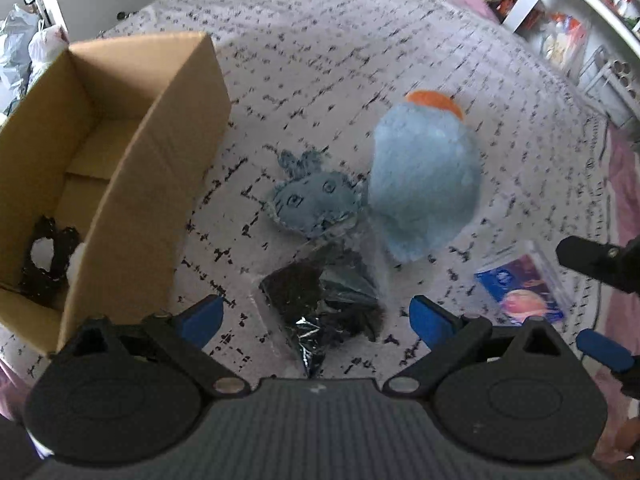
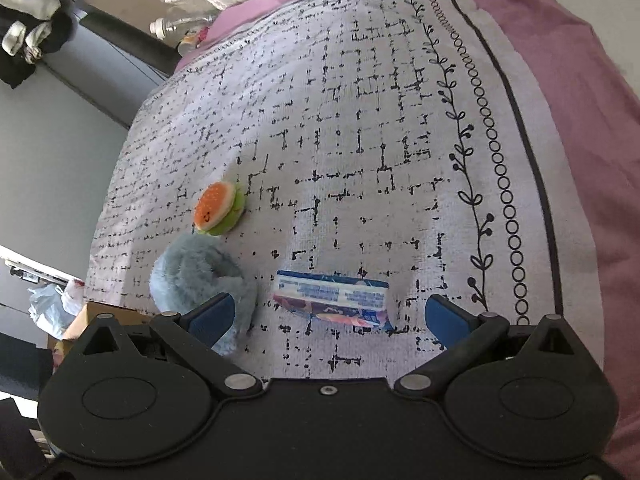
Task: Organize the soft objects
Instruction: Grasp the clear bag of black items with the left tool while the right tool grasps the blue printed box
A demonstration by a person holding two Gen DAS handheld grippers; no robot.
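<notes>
Items on a bed, laid over with a grey-white printed blanket [image 2: 360,140], listed left to right.

1. Cardboard box [image 1: 132,184], open-topped, at the blanket's left side. Holds a black lacy item [image 1: 48,264] in its near corner, with something white beside it, too hidden to name.

2. Clear bag of dark fabric [image 1: 328,300], crinkled and shiny. Lies near the blanket's near edge, directly ahead of the left claw [image 1: 316,316] and between its two blue fingers. Judged light, slippery and yielding; best pinched across the bunched dark middle rather than the loose film.

3. Small blue crocheted toy [image 1: 316,204] with stitched eyes and ears, just beyond the bag. Judged light, soft, easily gripped across the body.

4. Large pale-blue plush [image 1: 424,184], touching the crocheted toy on its right. Fluffy, bulky; judged to compress a good deal under a pinch.

5. Small burger plush [image 2: 220,208], orange and green, at the far side of the blue plush, touching or nearly so.

6. Flat printed packet [image 2: 332,298], blue and white, straight ahead of the right claw [image 2: 328,320], lying between its fingers. Contents not legible.

Claws: left spread wide, holding nothing. Right spread wide, holding nothing.
</notes>
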